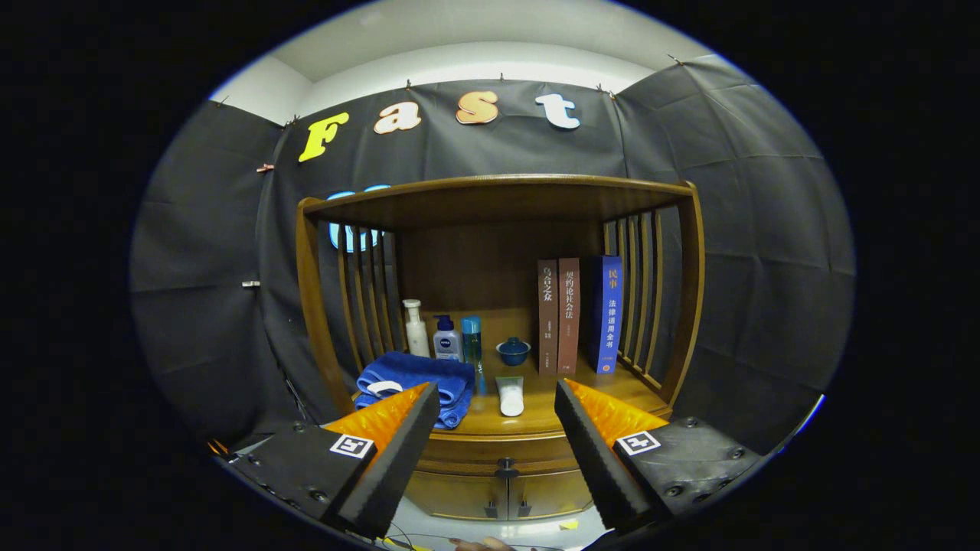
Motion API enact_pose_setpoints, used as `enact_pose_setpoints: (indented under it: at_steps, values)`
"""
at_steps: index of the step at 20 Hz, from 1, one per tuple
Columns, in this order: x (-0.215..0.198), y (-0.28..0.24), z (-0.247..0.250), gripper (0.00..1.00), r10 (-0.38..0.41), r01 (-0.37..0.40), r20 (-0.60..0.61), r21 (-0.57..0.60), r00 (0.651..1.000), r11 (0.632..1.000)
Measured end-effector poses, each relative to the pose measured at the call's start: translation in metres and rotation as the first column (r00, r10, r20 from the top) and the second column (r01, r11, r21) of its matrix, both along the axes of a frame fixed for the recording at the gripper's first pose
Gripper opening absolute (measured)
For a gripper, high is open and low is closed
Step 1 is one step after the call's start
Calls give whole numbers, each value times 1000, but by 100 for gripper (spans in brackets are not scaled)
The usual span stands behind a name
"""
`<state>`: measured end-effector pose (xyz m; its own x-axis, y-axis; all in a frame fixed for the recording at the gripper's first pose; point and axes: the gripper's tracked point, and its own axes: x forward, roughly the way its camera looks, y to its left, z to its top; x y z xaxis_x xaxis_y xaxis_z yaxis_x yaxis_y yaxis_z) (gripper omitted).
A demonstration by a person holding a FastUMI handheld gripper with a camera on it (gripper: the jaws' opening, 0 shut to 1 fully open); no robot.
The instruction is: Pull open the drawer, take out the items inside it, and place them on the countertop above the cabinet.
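1. The gripper (496,405) hangs with fingers spread wide, holding nothing.
2. Just beyond them, between the fingertips, sits the shut drawer (498,451) with its dark knob (505,464).
3. Above it, the countertop (536,398) carries a blue towel (417,383), a white tube (510,396), bottles (444,337) and books (578,314).

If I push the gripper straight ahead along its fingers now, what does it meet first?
Probably the drawer front, near its knob. The open gripper has nothing between its fingers. The white tube on the countertop sits slightly higher; depth is unclear.
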<state>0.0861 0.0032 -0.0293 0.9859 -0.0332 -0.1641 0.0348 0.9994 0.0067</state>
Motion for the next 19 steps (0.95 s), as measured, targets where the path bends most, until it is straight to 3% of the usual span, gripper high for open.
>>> enact_pose_setpoints:
  at_steps: [19]
  values:
    - [-16,5,17,99,17,-17,37,-6,999,1000]
